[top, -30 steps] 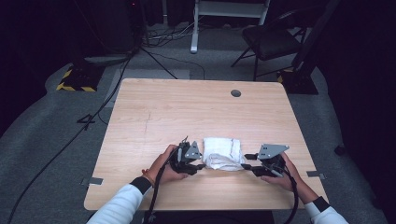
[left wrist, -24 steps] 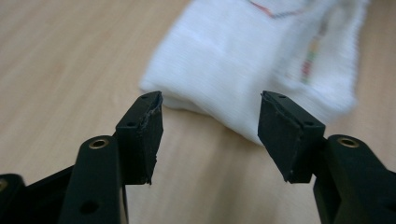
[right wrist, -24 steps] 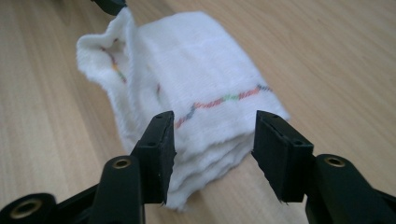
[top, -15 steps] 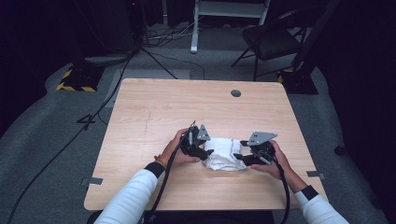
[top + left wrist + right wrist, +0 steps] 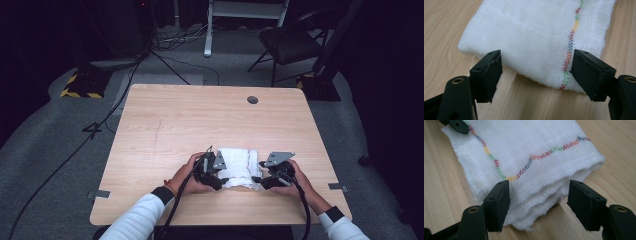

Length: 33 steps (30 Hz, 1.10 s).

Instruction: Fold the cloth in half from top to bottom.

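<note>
A folded white cloth (image 5: 241, 165) with a multicoloured zigzag stitch line lies flat on the wooden table (image 5: 200, 120), near its front edge. My left gripper (image 5: 216, 175) sits at the cloth's left end and my right gripper (image 5: 261, 179) at its right end. In the left gripper view the jaws (image 5: 536, 65) stand wide, with the cloth's (image 5: 531, 32) near corner between them but untouched. The right gripper's jaws (image 5: 539, 192) straddle the layered edge of the cloth (image 5: 529, 145) without pressing it. Both pairs of jaws have just been opening.
A round cable hole (image 5: 252, 99) is in the table's far right part. Grey tape tabs (image 5: 101, 193) mark the table's side edges. Beyond the table are a black chair (image 5: 287, 42), floor cables and a yellow-black striped base (image 5: 80, 87).
Both grippers moved inward and forward over the cloth, then drew back toward the near edge. Their jaws have opened and the cloth now lies as a neater folded rectangle.
</note>
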Tool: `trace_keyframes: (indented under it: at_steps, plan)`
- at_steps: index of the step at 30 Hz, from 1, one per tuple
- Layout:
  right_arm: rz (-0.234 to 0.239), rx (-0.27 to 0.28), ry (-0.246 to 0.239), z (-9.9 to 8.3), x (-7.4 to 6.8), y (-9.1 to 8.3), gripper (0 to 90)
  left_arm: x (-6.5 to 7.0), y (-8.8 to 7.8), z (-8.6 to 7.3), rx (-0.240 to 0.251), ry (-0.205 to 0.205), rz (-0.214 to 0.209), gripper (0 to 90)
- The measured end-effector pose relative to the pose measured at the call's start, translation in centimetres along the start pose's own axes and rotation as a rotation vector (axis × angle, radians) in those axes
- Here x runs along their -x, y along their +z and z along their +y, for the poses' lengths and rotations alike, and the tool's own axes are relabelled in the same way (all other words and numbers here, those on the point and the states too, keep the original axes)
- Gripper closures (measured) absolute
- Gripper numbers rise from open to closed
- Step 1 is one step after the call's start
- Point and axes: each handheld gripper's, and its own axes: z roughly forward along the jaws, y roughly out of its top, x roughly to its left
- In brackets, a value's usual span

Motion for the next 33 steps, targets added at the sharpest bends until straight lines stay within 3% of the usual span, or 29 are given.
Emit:
trace_keyframes:
  at_steps: [7, 11, 15, 21, 26, 30, 33]
  plan:
    - [0.001, -0.014, -0.021, 0.6, 0.1, -0.1, 33.4, -0.3, -1.0, 0.4, 0.019, -0.003, 0.004, 21.3]
    - [-0.009, 0.002, -0.026, 0.7, 0.2, -0.7, 33.2, -0.6, -2.2, 0.2, 0.012, 0.017, 0.053, 20.2]
    - [-0.016, 0.033, -0.026, 1.0, 0.4, -1.7, 33.1, -1.2, -3.9, -0.7, 0.019, -0.015, 0.075, 19.9]
    - [0.02, 0.074, 0.004, 1.1, -0.3, -1.3, 32.9, -1.5, -6.5, -3.7, 0.012, -0.073, 0.097, 19.4]
    - [0.036, 0.052, -0.014, 1.5, -1.6, 0.6, 32.4, -1.5, -8.0, -6.7, -0.005, -0.14, 0.127, 19.5]
    - [0.053, 0.041, 0.022, 1.4, -1.5, 1.7, 30.5, -1.7, -8.7, -8.9, -0.022, -0.178, 0.135, 18.8]
    - [0.052, 0.041, 0.018, 1.5, -1.2, 2.0, 30.8, -2.2, -8.8, -10.4, -0.054, -0.199, 0.136, 18.1]
